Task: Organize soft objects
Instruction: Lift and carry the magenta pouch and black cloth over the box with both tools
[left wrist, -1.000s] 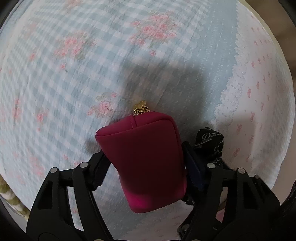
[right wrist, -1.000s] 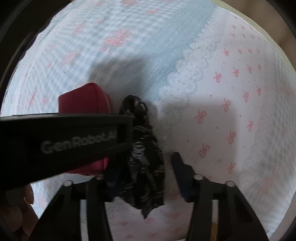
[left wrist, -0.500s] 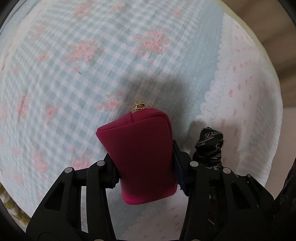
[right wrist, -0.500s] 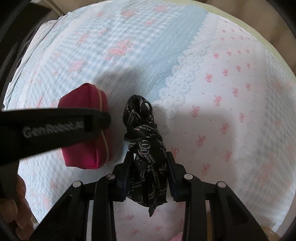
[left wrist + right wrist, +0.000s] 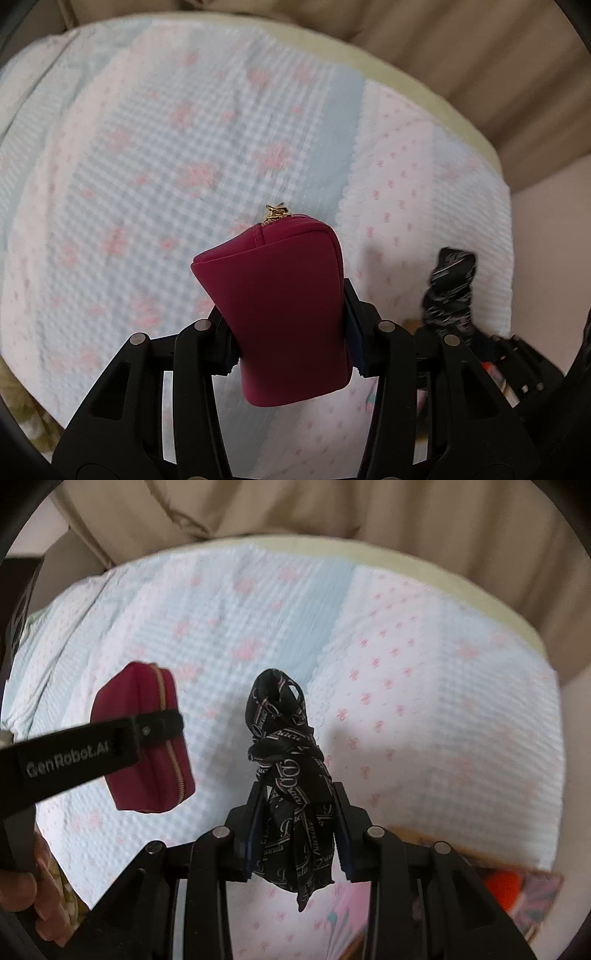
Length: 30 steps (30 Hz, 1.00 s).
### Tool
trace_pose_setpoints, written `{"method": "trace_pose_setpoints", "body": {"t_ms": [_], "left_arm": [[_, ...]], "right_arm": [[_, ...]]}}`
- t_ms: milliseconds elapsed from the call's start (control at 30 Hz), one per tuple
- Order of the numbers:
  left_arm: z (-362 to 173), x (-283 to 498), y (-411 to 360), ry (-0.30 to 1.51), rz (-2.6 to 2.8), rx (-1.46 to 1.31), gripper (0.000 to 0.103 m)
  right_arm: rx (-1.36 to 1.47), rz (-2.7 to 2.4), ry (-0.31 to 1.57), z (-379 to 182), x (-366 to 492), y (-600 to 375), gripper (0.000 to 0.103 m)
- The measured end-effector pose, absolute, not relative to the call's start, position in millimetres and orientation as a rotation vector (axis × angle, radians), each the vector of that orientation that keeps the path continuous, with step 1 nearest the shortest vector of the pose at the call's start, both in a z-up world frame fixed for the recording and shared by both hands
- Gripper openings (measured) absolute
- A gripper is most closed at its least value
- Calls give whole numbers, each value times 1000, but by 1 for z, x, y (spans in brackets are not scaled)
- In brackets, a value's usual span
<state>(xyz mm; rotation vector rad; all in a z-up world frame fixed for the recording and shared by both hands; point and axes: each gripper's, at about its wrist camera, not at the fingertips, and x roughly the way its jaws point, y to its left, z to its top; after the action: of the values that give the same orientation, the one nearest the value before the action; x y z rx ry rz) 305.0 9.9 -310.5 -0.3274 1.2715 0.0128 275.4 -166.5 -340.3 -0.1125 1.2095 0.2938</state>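
Item 1: magenta zip pouch [image 5: 284, 310], clamped in the left hand-held gripper [image 5: 291, 332], long axis toward 12 o'clock, aloft over the bed quilt [image 5: 155, 177].

Item 2: black printed scarf [image 5: 291, 794], knotted, pinched in the right hand-held gripper [image 5: 295, 834]; pouch at its 10 o'clock.

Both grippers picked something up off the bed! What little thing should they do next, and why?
Probably carry both over to wherever they belong. The left gripper is shut on the pink pouch, the right gripper on the black scarf, and both hang above the bedspread, touching nothing.
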Motion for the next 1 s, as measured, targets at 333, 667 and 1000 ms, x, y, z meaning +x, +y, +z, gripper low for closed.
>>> {"method": "trace_pose_setpoints", "body": {"t_ms": [333, 667, 1000], "left_arm": [[-221, 213, 33, 1169, -132, -307, 42], [-144, 116, 24, 1062, -233, -182, 42], [-115, 91, -35, 993, -294, -129, 42]], "right_arm": [[4, 175, 1069, -222, 185, -167, 31], [82, 89, 953, -160, 82, -178, 31], [111, 57, 867, -137, 48, -215, 31]]}}
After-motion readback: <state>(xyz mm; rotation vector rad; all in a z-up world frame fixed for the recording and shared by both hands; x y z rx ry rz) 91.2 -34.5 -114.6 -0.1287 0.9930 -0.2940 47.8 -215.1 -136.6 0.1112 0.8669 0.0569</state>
